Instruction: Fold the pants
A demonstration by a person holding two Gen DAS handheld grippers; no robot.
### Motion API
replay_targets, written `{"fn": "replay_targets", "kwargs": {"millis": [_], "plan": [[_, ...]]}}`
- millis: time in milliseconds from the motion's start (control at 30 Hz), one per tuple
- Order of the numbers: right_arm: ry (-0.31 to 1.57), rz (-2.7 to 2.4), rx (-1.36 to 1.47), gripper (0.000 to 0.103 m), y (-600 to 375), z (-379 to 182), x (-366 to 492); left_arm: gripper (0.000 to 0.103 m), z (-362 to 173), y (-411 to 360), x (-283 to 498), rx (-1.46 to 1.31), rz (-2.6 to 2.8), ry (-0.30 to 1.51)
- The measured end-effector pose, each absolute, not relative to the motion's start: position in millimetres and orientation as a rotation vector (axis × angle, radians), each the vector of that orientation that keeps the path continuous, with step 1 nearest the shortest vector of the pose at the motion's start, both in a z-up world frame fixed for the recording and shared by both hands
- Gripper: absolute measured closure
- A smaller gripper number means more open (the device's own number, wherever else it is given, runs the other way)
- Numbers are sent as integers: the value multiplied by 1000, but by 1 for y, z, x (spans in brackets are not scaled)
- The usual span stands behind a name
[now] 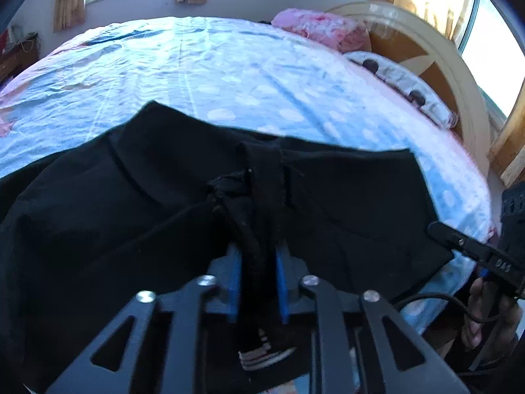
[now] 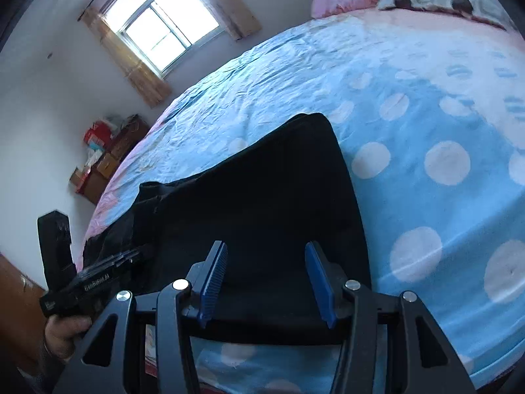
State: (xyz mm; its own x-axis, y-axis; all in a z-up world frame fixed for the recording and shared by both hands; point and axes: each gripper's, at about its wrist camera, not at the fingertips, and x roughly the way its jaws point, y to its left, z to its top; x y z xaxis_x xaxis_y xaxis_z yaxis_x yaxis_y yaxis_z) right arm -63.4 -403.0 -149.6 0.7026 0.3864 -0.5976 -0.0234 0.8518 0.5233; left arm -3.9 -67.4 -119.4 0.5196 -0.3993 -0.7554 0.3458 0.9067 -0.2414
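Your left gripper [image 1: 259, 282] has its fingers clenched on a bunched fold of the black pants [image 1: 131, 216]; your right gripper [image 2: 267, 282] has its fingers released, the pants spread on the bed [image 2: 426, 124] between and beyond them.

A wide bed covered by a light blue sheet with white polka dots and pink edging [image 2: 410, 124] fills most of both views, its cloth finely creased. At its head stands a curved headboard of cream and brown wood [image 1: 426, 55]. Against it lie a crumpled pink quilted blanket [image 1: 321, 26] and a white pillow with dark round spots [image 1: 403, 82]. The walls are plain white. A bright window with a pale metal frame [image 2: 164, 29] is flanked by short beige curtains [image 2: 144, 78]; daylight pours in. A second sunlit window [image 1: 492, 59] sits beside the headboard. Stacked brown cardboard boxes and red packages [image 2: 105, 151] stand along the wall.
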Motion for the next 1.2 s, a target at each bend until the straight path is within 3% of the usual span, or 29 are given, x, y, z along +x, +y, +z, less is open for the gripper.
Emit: {"fn": "replay_targets", "kwargs": {"millis": [67,133,533,700,933,1000,1033,1067,1133,1200], "plan": [[726,269,518,51,-402,-141,-68,48,-108,-57,-13,-24,-424,872],[686,294,526,49,-403,-134,-71,37,-94,-31,-24,9,-359,801],[632,431,450,48,-349,-120,-69,33,-81,213,-12,-4,58,826],[663,451,375,48,-327,-118,-60,29,-117,249,10,-174,-88,946],[697,447,350,48,-312,-118,-42,7,-136,245,21,-175,-170,983],[704,462,343,48,-304,-119,-39,9,-137,237,21,-111,-162,997],[707,470,337,48,-299,-120,-38,22,-135,234,20,-94,-166,997],[710,478,331,48,-295,-120,-37,42,-132,229,18,-95,-190,998],[713,500,329,48,-286,-121,-36,61,-124,226,15,-98,-203,992],[708,516,331,48,-281,-121,-37,68,-118,222,10,-69,-189,982]]}}
